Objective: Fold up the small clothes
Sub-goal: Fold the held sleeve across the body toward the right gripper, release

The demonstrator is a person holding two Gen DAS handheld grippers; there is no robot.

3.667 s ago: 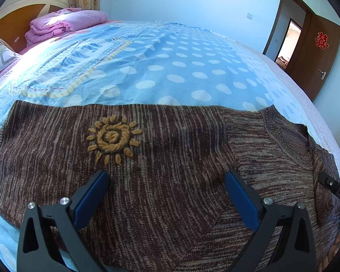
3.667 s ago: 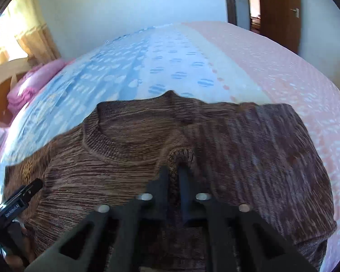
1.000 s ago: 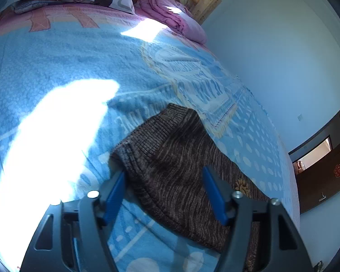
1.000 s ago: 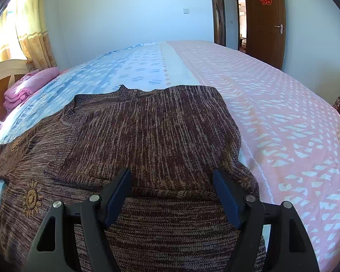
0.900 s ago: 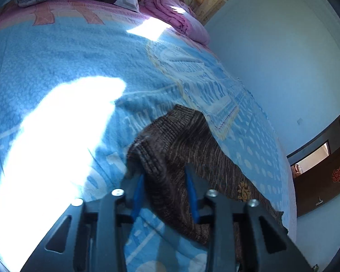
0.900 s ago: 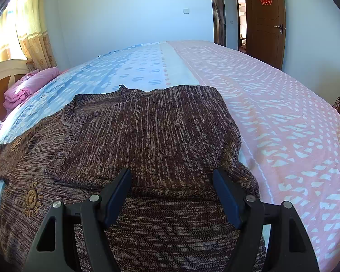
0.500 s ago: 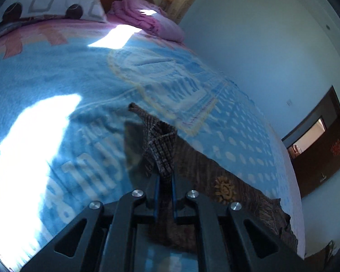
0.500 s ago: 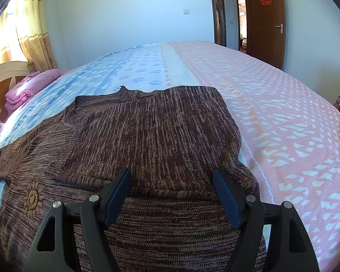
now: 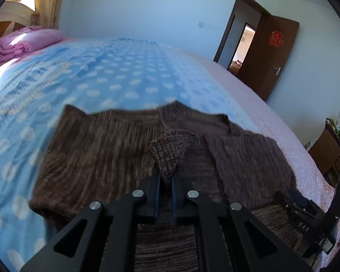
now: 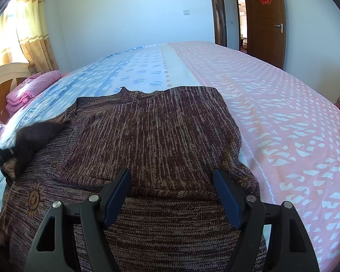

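A brown knitted sweater (image 10: 161,140) lies on the bed, its right sleeve folded across the chest. A yellow sun motif (image 10: 35,198) shows near its hem. My left gripper (image 9: 166,179) is shut on the cuff of the left sleeve (image 9: 170,151) and holds it raised over the sweater body (image 9: 95,149). In the right wrist view the lifted sleeve (image 10: 34,136) appears as a dark blur at the left. My right gripper (image 10: 172,195) is open and empty, low over the sweater's lower part.
The bed cover is blue with white dots (image 9: 115,77) on one side and pink (image 10: 283,113) on the other. Folded pink bedding (image 9: 25,40) lies by the headboard. A brown door (image 9: 274,54) stands open at the right. A dark cabinet (image 9: 331,156) stands beside the bed.
My left gripper closed on the left sleeve cuff at the bed's blue side, lifted it and swung it over the sweater body. My right gripper stayed open and still.
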